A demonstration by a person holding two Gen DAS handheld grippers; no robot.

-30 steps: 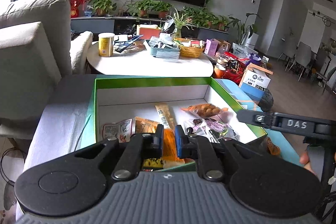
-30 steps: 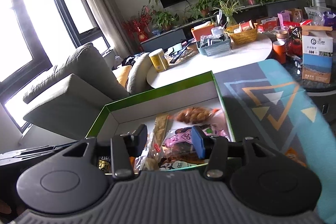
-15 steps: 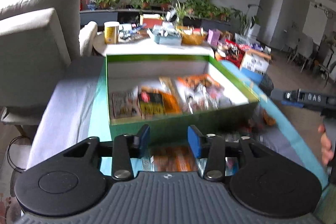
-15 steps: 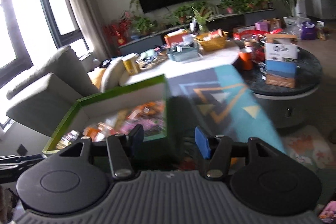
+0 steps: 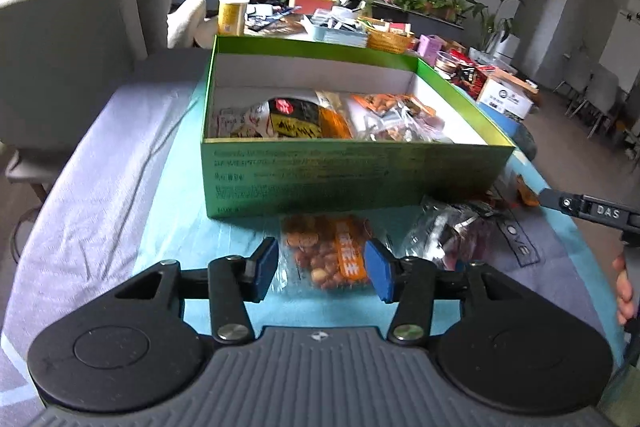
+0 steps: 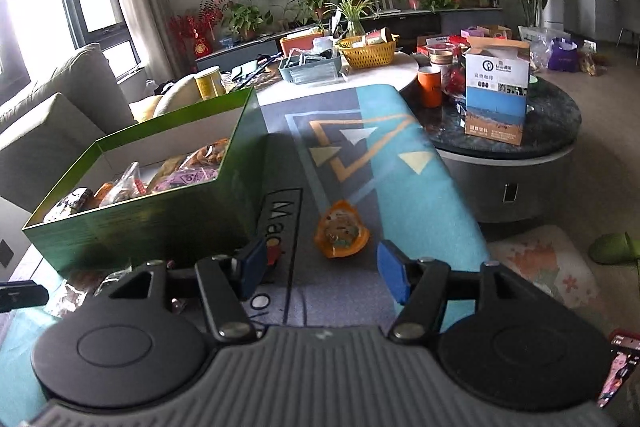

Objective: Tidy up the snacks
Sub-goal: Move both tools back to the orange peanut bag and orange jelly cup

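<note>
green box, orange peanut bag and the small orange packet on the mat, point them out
green box [image 5: 344, 179], left wrist view, on its near outer wall
orange peanut bag [image 5: 326, 253], left wrist view, on its middle
small orange packet [image 6: 341, 229], right wrist view, on its centre

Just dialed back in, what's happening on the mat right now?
Snacks are being sorted into the green box, which already holds several packets. Neither pair of tongs holds anything. The left tongs are open over a clear bag of nuts lying on the mat just in front of the box, with a dark-contents bag beside it. The right tongs are open, facing a small orange packet on the mat.
</note>
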